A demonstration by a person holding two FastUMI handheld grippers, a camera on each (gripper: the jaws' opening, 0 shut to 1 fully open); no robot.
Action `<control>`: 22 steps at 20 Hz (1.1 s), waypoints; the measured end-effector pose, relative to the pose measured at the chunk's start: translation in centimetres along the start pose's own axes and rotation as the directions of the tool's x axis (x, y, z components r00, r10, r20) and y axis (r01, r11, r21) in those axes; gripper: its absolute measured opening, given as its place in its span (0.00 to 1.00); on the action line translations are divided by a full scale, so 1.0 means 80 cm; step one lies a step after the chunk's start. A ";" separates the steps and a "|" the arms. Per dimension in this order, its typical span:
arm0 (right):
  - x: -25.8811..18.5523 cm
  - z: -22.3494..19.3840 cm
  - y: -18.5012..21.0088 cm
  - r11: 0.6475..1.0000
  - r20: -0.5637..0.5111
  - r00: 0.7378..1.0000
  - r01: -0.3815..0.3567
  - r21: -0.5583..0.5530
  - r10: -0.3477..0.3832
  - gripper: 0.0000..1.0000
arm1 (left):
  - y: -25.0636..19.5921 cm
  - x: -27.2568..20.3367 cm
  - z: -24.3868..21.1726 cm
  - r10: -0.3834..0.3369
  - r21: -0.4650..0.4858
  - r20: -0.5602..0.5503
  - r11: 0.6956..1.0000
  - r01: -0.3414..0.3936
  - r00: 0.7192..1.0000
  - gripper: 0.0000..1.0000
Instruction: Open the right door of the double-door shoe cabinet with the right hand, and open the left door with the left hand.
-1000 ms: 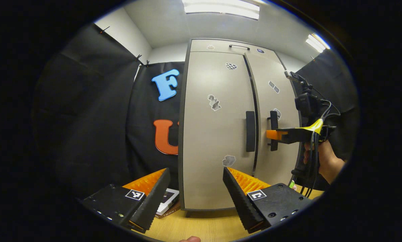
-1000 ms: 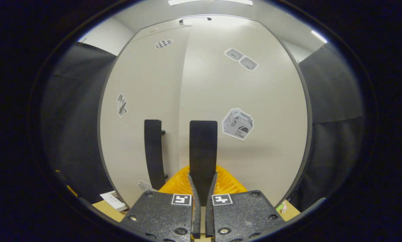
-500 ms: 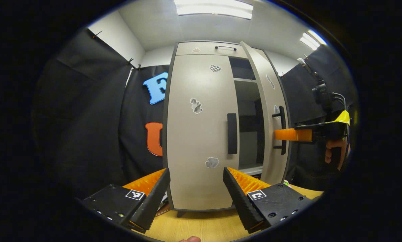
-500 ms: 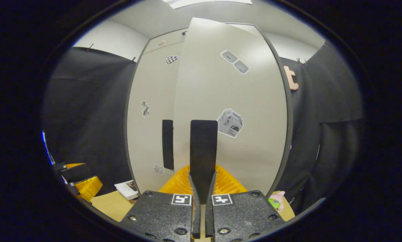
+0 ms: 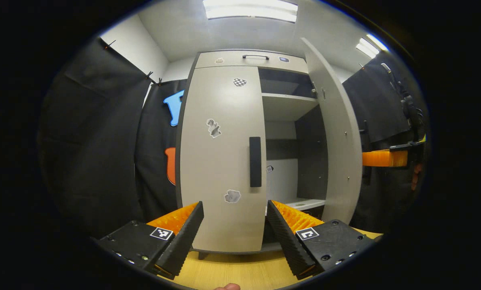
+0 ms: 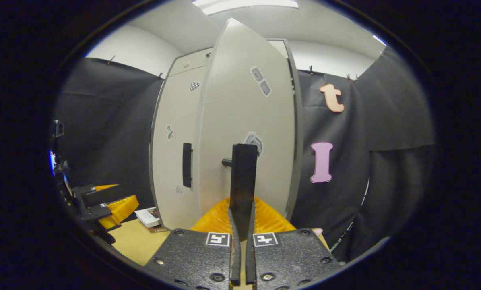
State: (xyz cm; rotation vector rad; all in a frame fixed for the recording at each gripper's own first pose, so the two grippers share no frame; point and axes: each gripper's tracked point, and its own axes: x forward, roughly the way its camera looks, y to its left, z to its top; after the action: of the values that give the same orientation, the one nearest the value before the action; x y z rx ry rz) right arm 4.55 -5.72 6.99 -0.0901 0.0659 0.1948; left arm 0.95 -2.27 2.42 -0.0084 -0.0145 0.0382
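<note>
One door [image 5: 337, 133] is swung wide, its handle [image 6: 243, 177] clamped between the right gripper [image 6: 242, 219] fingers. The left door [image 5: 220, 157] is shut; the left gripper [image 5: 234, 225] is held agape, empty, short of its handle [image 5: 255, 161], which must next be grasped.

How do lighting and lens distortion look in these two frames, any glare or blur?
Left gripper view: ceiling light blown out, soft sheen on the left door, cabinet interior shadowed, edges bowed. Right gripper view: right door bulges outward, evenly lit, sharp; the right gripper is crisp.
</note>
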 end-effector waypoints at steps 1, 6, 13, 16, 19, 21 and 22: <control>-0.005 -0.002 -0.015 1.000 0.000 1.000 0.015 -0.007 -0.015 0.08 | -0.010 0.000 -0.002 -0.006 -0.001 -0.005 1.000 0.006 1.000 0.95; -0.018 -0.006 -0.102 0.983 0.004 0.985 0.173 -0.052 -0.173 0.06 | -0.042 0.003 0.003 -0.026 0.003 0.000 1.000 0.026 1.000 0.95; -0.015 -0.029 -0.118 0.985 0.012 0.986 0.168 -0.042 -0.167 0.04 | -0.058 0.004 -0.001 -0.024 0.021 -0.007 0.999 0.024 1.000 0.96; -0.020 -0.026 -0.114 0.984 0.010 0.985 0.174 -0.029 -0.174 0.04 | -0.058 0.004 -0.001 -0.020 0.025 -0.011 0.999 0.021 1.000 0.96; -0.021 -0.029 -0.113 0.984 -0.001 0.984 0.176 -0.001 -0.176 0.04 | -0.055 0.004 0.001 -0.022 0.027 -0.006 0.999 0.022 1.000 0.96; -0.026 -0.028 -0.114 0.983 -0.001 0.983 0.184 -0.016 -0.184 0.04 | -0.052 0.003 0.003 -0.024 0.023 -0.002 0.999 0.024 1.000 0.96; -0.035 -0.029 -0.112 0.982 0.001 0.982 0.187 -0.020 -0.187 0.04 | -0.050 0.002 0.003 -0.026 0.019 0.000 0.999 0.026 1.000 0.96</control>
State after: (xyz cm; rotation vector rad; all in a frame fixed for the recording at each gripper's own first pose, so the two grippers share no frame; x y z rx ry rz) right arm 3.39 -15.20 5.62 -0.1157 0.0560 0.0073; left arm 1.30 -6.29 2.67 0.0104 -0.0144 0.0119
